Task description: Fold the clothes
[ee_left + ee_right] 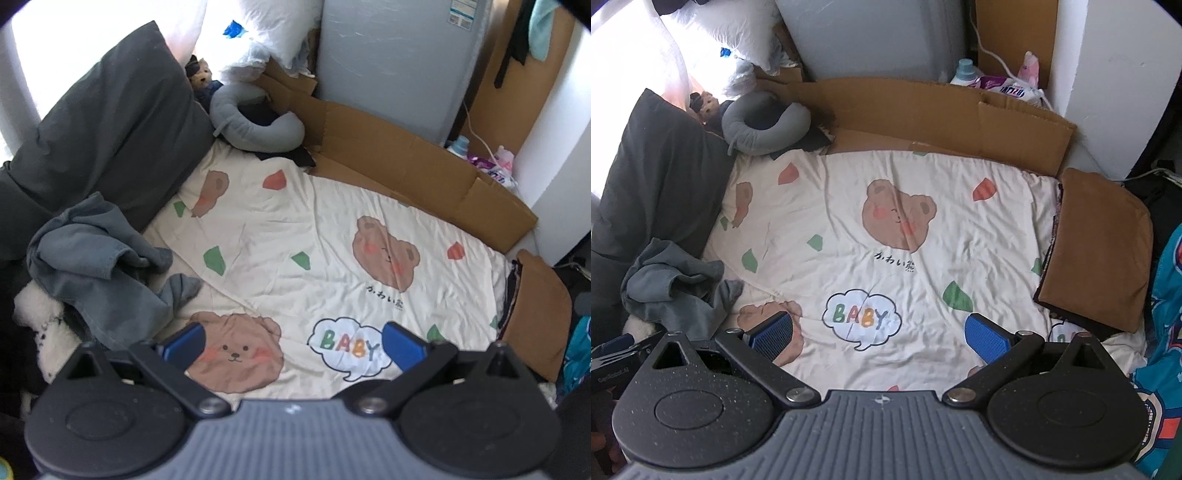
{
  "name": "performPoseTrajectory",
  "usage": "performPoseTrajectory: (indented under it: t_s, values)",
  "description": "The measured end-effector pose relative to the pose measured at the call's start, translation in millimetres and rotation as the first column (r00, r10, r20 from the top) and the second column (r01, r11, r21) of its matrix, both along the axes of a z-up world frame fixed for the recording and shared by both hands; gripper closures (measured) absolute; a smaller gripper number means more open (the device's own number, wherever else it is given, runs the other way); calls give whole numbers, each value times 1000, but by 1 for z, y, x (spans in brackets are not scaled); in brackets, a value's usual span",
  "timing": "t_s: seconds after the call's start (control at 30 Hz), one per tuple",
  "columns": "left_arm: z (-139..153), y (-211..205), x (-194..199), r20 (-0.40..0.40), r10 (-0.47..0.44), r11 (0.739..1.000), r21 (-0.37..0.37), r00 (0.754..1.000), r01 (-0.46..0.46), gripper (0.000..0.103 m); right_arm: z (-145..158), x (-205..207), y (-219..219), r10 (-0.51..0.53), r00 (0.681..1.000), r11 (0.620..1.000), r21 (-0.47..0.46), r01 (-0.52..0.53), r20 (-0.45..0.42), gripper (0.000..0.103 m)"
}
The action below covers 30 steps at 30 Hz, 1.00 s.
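One crumpled grey garment [96, 254], heaped at the left edge of the bed against the dark grey pillow [110, 125]; a sleeve or cuff trails out toward the middle of the bed. Soft, light, limp cloth by my judgement: it will sag and bunch when lifted, so I would take it at an edge, such as a hem or shoulder seam, not from the middle of the heap. Which edge is which I cannot tell from the folds.

One stack of folded cloth [1097, 247], brown on top with darker layers beneath, squared up at the right edge of the bed, well apart from the grey heap.

One cream bedsheet [923, 280] printed with bears, spread between the two.

My left gripper [291, 343]: fingers wide apart, nothing between them, hovering over the near part of the sheet. My right gripper [879, 336]: likewise spread and empty.

Beyond: one grey neck pillow [255, 129] at the far corner, flattened cardboard [923, 110] along the far side, and a small plush toy [201, 74] behind the pillow.
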<state>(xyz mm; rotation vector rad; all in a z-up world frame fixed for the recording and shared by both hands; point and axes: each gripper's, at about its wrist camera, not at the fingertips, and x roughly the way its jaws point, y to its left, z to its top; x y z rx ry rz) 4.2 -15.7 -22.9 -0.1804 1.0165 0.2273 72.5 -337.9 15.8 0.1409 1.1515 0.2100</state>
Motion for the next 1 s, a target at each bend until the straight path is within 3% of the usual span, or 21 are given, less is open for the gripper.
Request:
performPoseTrajectory:
  t_s: [0.23, 0.57, 0.87, 1.0]
  values:
    - [-1, -11, -1, 21, 26, 1000, 1, 999, -26, 0, -17, -6, -5, -36, 999, 999, -13, 36, 5, 1]
    - [-7, -36, 3, 76, -5, 1000, 13, 997, 4, 1, -32, -17, 5, 30, 999, 999, -12, -30, 28, 1]
    - [-18, -45, 7, 42, -25, 999, 39, 999, 23, 2, -49, -22, 3, 36, 999, 999, 5, -36, -3, 1]
    - [-24, -37, 7, 12, 4, 1000, -7, 1000, -4, 2, -51, -24, 2, 39, 999, 999, 14, -39, 17, 1]
